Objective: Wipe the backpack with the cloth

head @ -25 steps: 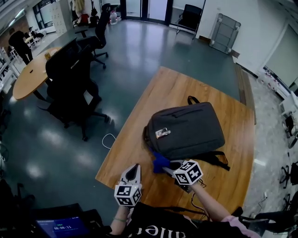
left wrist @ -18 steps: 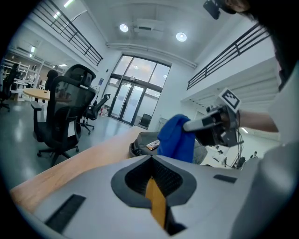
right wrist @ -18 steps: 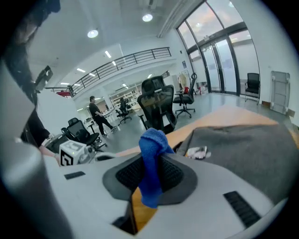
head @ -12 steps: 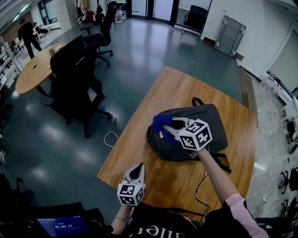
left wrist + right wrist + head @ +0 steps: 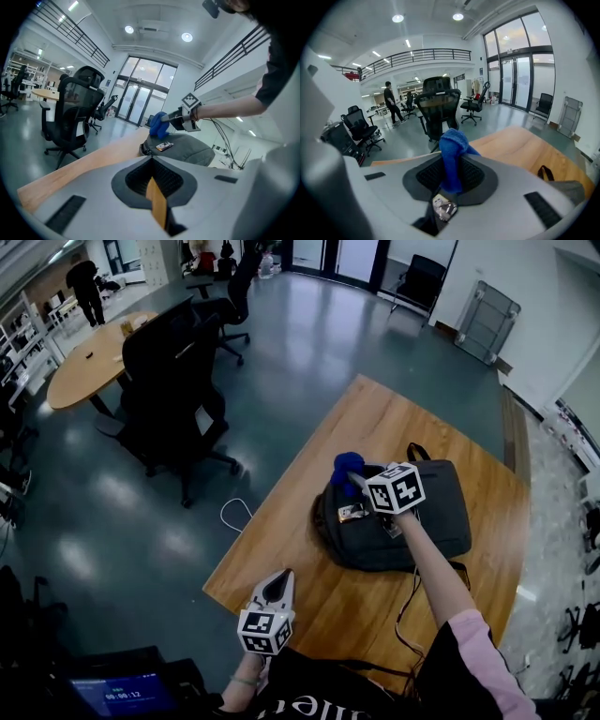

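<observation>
Backpack point(image 5: 441, 512) tag point(image 5: 352, 513) unreadable, right tool point(image 5: 359, 480) gripping cloth point(image 5: 346, 465)

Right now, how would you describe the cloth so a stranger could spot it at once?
Start at the wooden table, then the dark grey backpack lying on it. At one end of the backpack, the right hand-held gripper pinches a small bunched cloth. It is the only bright blue thing there.
</observation>
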`<state>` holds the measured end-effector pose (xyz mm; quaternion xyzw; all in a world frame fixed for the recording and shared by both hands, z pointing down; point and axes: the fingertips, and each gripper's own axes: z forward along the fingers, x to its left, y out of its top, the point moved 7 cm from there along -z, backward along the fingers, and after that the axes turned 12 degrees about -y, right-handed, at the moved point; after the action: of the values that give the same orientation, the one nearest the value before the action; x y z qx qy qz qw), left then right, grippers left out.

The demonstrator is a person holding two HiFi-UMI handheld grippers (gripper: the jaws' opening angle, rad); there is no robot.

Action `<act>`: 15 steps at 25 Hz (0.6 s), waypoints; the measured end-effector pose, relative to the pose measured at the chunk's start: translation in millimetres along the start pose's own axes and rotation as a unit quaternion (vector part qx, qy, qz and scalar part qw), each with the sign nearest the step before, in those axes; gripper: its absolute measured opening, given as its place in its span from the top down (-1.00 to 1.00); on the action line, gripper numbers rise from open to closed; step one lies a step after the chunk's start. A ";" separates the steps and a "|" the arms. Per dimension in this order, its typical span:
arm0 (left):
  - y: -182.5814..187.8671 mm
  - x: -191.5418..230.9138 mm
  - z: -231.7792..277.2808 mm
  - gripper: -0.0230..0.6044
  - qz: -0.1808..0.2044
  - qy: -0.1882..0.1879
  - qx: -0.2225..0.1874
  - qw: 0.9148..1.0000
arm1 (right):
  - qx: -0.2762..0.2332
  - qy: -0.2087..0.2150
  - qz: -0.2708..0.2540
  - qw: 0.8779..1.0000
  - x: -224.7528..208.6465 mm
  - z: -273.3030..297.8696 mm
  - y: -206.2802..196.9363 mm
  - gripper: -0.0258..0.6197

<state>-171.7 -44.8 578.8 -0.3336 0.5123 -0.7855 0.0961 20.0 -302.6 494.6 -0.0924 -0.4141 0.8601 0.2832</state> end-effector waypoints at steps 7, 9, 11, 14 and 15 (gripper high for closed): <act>14.4 -8.9 2.7 0.93 0.003 -0.005 0.003 1.000 | 0.039 0.058 0.002 0.998 40.0 -47.3 -60.6 0.72; 16.6 -13.0 6.5 0.93 0.008 -0.016 0.004 1.000 | 0.040 0.071 0.013 0.997 53.8 -63.3 -78.1 0.72; 17.4 -16.6 9.2 0.93 0.014 -0.028 0.006 0.999 | 0.038 0.084 0.023 0.995 70.0 -79.3 -95.0 0.72; 20.8 -25.4 13.5 0.93 0.020 -0.047 0.011 0.999 | 0.039 0.097 0.037 0.994 89.9 -104.6 -116.7 0.72; 21.4 -29.2 15.5 0.93 0.023 -0.052 0.014 0.998 | 0.041 0.101 0.040 0.993 94.5 -112.7 -123.8 0.72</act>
<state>-144.0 -51.7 551.8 -0.3612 0.5030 -0.7716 0.1450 37.4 -113.5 524.3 -0.1838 -0.3438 0.8733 0.2923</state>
